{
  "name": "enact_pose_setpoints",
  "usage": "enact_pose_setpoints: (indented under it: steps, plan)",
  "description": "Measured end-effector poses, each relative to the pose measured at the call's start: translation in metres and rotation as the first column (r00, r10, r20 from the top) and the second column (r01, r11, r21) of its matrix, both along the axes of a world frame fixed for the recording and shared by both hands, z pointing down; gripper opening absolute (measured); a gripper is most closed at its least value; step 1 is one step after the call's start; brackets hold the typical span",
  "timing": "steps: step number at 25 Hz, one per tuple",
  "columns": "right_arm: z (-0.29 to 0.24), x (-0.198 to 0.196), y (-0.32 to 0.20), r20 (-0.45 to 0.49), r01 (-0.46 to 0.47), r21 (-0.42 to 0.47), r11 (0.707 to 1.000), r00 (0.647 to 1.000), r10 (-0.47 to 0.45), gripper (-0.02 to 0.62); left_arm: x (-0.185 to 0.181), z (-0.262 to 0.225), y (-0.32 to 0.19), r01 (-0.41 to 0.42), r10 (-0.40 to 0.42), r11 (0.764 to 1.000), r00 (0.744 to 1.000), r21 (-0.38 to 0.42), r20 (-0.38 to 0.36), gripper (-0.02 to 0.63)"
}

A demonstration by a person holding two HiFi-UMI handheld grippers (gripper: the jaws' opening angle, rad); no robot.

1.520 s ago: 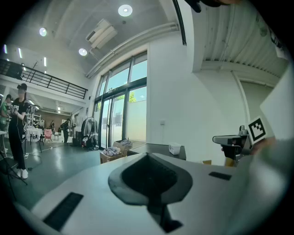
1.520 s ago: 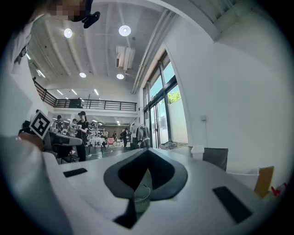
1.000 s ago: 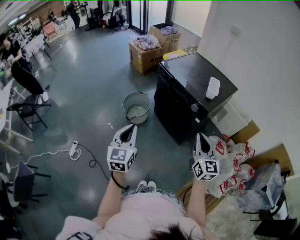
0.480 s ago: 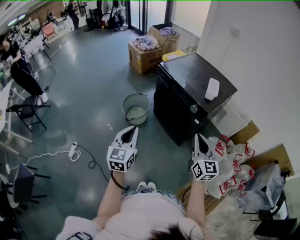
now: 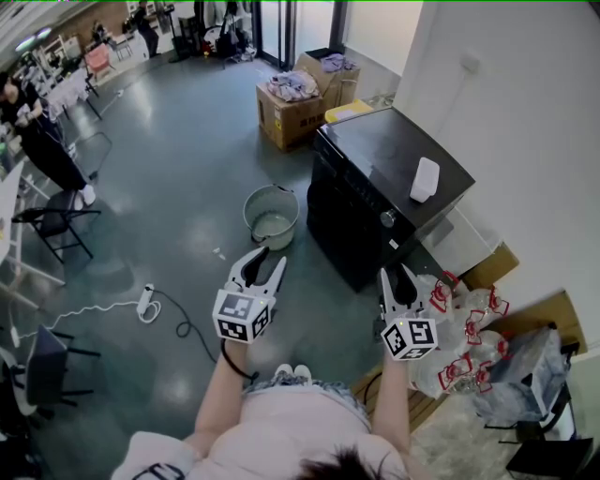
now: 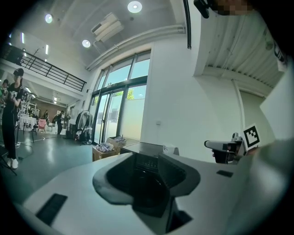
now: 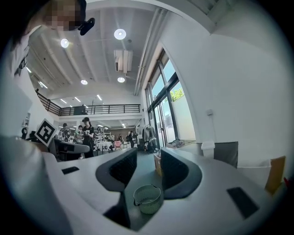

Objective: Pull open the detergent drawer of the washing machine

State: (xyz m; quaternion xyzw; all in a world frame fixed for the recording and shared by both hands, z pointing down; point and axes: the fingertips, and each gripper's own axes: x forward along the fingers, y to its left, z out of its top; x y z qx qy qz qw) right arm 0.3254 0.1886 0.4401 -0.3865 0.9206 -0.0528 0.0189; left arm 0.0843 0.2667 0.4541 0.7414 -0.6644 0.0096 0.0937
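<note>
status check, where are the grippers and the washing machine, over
Left gripper and right gripper empty, jaws just opened, held in mid-air. Washing machine ahead, untouched. Bucket on the floor beside its front; bags at right.

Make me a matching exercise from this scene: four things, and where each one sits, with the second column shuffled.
Things:
1 washing machine
2 bucket
3 white container
4 cardboard box

Places:
A on the washing machine's top
B holding clothes, near the glass doors
C round, on the floor beside the washing machine
D against the white wall

Pairs: 1-D, 2-C, 3-A, 4-B
</note>
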Motion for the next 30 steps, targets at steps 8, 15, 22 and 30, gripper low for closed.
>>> enact_pose_setpoints:
  steps: [8,15,22,30]
  plan:
    - [0.003,0.000,-0.006,0.030,-0.034,-0.035,0.999,0.999,0.035,0.383,0.001,-0.006,0.001,-0.021,0.023,0.999,0.999,0.047,-0.023,0.331]
    - [0.002,-0.013,-0.009,0.047,-0.014,-0.047,0.999,0.999,0.016,0.450,-0.008,-0.005,-0.006,-0.012,0.013,0.999,1.000,0.047,-0.022,0.367]
    - [0.009,-0.028,-0.023,0.041,-0.031,-0.055,0.998,0.999,0.033,0.453,-0.023,-0.009,-0.023,-0.033,0.032,0.998,0.999,0.048,0.015,0.367]
    - [0.014,-0.049,-0.028,0.056,-0.045,-0.054,0.998,0.997,0.048,0.453,-0.047,-0.008,-0.036,-0.051,0.049,0.997,0.998,0.053,0.033,0.367]
